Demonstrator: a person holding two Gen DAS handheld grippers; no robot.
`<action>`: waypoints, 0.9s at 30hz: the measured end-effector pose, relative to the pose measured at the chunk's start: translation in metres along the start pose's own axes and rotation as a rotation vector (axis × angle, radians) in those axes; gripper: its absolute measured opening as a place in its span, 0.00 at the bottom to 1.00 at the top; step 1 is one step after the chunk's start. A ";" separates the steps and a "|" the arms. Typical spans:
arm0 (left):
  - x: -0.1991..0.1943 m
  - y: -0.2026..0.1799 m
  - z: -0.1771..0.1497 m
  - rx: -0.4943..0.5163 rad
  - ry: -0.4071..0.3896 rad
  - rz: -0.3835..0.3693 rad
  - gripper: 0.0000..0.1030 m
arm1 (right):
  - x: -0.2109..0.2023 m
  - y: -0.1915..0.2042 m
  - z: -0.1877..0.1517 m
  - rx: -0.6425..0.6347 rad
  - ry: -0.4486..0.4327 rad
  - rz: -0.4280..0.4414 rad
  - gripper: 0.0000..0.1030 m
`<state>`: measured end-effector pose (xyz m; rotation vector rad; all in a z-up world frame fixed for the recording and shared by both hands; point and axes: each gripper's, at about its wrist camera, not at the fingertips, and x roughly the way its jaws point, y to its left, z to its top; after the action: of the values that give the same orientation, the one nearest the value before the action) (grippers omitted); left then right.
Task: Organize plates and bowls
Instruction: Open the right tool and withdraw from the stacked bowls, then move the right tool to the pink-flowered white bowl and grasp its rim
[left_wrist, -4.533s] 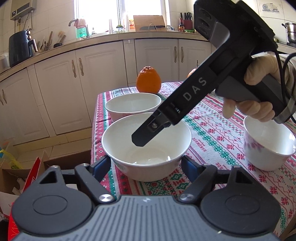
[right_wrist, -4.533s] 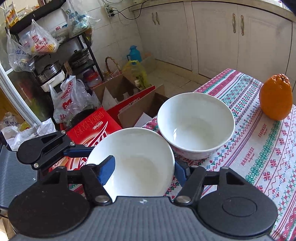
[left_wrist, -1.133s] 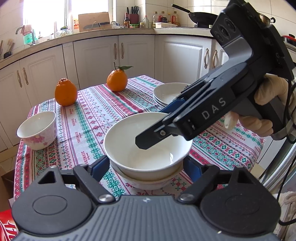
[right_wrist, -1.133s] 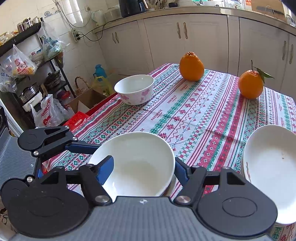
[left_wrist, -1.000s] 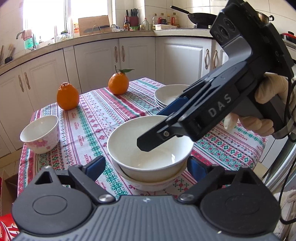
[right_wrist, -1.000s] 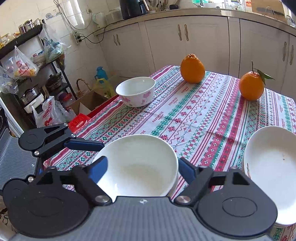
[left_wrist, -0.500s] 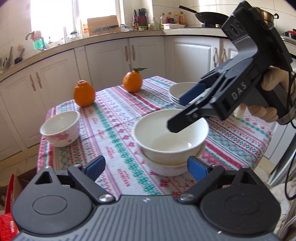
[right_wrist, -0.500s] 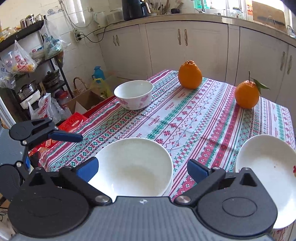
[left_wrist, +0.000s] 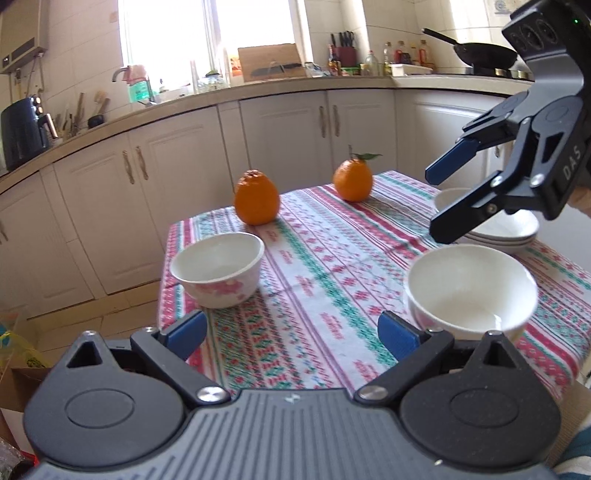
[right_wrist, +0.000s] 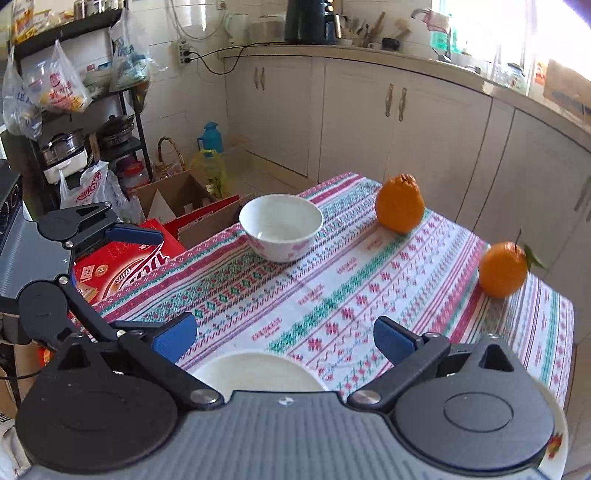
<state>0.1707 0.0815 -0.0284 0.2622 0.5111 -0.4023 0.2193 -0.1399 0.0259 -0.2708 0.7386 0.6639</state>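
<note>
Bowls and plates stand on a table (left_wrist: 332, 258) under a patterned cloth. Left wrist view, left to right: a small bowl (left_wrist: 218, 273) with pink flowers sits near the left edge of the table; behind it an orange (left_wrist: 256, 201) stands near the far edge, and a second, leafed orange (left_wrist: 352, 181) stands at the far corner. Toward the right edge a plain white bowl (left_wrist: 469, 291) sits nested in another bowl, whose rim just shows beneath it. Behind this stack, close to the right edge, lies a pile of plates (left_wrist: 517, 229), partly hidden by the right gripper (left_wrist: 437, 201).

Left gripper (left_wrist: 291, 328): jaws spread wide, having just been opening; nothing lies between them, and the blue pads hang over the near edge of the table, the right pad just beside the stacked bowls without touching them.

Right gripper: jaws released and wide apart, having just been opening; empty, poised in the air above the stacked bowls and in front of the plates. A gloved hand (left_wrist: 580, 201) shows only at the picture's right margin.

Right wrist view: the left gripper (right_wrist: 159, 280) appears at the left, off the table's edge; the small bowl (right_wrist: 280, 225) is mid-table, the oranges (right_wrist: 400, 208) to its right, and the stacked bowls' rim (right_wrist: 258, 373) lies below the right gripper (right_wrist: 284, 339).
</note>
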 end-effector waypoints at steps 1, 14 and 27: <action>0.004 0.005 0.001 -0.007 -0.003 0.012 0.96 | 0.002 -0.001 0.006 -0.013 0.001 0.002 1.00; 0.057 0.046 0.011 -0.089 0.006 0.107 0.96 | 0.065 -0.021 0.074 -0.104 0.079 0.100 1.00; 0.104 0.059 0.009 -0.098 0.057 0.113 0.95 | 0.158 -0.039 0.115 -0.124 0.210 0.228 1.00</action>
<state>0.2828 0.0992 -0.0661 0.2073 0.5672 -0.2595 0.3929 -0.0450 -0.0017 -0.3769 0.9395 0.9090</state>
